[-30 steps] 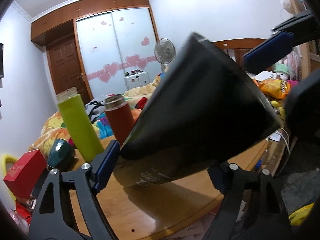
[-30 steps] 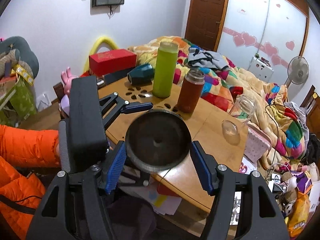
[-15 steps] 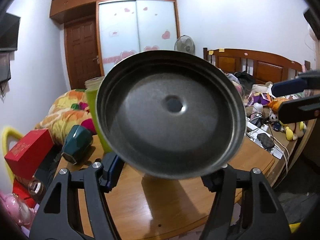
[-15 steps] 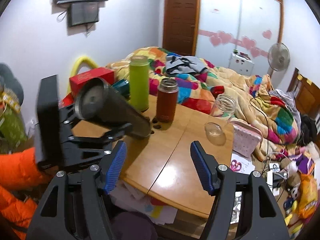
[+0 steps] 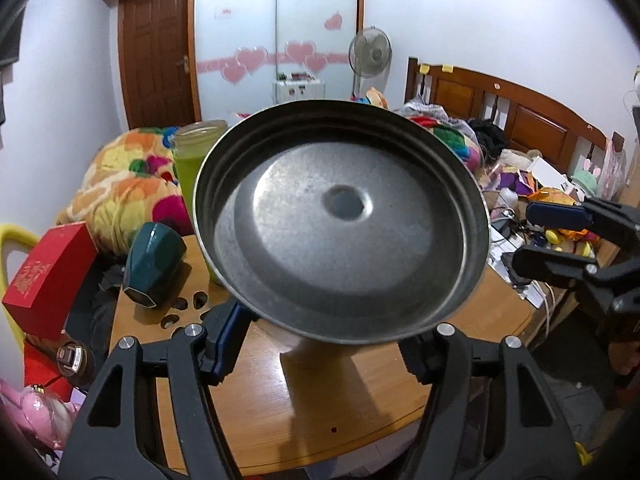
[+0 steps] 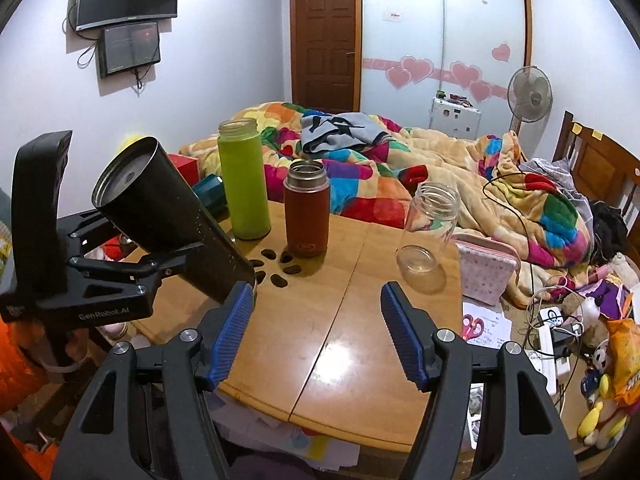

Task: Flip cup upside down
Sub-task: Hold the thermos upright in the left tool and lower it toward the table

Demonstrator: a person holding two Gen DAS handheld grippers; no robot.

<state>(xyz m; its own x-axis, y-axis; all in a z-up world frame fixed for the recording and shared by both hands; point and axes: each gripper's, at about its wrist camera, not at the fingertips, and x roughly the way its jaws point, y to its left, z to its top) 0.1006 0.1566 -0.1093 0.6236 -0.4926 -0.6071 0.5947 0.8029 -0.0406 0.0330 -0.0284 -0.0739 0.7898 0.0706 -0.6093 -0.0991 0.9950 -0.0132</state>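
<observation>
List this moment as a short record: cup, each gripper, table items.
cup: black cup, tilted, base up toward the left camera, mouth angled down over the table
left gripper: shut on black cup
right gripper: open, empty
standing: green bottle, brown flask, glass jar
lying: teal cup

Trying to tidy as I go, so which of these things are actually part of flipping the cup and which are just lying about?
Part of the job:
tall black metal cup, tilted base-up
left gripper, clamped on it
round wooden table

Just lying about:
lime green bottle
rust-red flask
clear glass jar
teal mug on its side
red box
open right gripper
</observation>
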